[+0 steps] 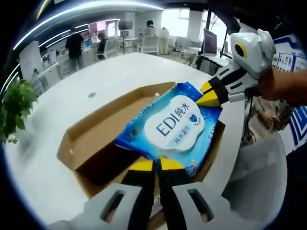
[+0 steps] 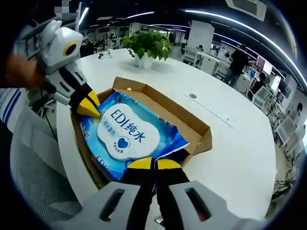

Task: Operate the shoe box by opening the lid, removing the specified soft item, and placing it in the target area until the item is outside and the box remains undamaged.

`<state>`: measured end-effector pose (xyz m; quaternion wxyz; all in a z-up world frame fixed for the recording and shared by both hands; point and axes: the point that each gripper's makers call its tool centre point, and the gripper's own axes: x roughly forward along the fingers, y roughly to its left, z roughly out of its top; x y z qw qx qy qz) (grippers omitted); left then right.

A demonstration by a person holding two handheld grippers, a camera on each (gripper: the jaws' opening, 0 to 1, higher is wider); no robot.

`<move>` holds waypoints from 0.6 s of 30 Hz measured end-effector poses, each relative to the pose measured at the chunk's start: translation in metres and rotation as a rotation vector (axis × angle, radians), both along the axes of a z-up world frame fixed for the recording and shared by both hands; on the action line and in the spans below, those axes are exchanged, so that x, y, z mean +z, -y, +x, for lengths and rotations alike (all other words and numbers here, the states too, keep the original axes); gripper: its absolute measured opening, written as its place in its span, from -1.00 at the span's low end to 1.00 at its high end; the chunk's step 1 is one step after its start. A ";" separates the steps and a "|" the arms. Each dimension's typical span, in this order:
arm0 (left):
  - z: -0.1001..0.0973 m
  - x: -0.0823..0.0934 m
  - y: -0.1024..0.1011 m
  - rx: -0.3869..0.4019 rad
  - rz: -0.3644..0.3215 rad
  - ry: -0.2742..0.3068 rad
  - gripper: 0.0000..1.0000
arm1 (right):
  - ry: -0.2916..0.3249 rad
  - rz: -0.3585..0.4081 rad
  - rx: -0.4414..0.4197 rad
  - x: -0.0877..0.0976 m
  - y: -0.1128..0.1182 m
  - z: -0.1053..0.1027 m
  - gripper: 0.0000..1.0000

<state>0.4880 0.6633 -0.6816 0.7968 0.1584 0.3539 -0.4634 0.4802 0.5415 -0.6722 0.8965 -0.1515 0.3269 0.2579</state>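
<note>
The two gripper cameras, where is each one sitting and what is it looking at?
Left gripper view: rides on the left gripper, looking along its shut fingers at the blue wipes pack over the open cardboard box; the right gripper and a hand come in from the right.
Right gripper view: rides on the right gripper, facing the same wipes pack from the opposite end; the left gripper and a hand enter from the left.
Shared: pack, box, white table, both grippers pinching opposite ends.
</note>
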 end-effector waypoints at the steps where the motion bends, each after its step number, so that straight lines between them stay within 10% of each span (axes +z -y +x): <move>1: -0.002 0.001 0.003 -0.007 -0.001 0.001 -1.00 | 0.000 0.000 -0.007 0.000 0.003 -0.001 -1.00; 18: -0.019 0.004 0.061 -0.082 -0.027 -0.012 -1.00 | -0.004 -0.008 -0.101 -0.003 0.062 -0.021 -1.00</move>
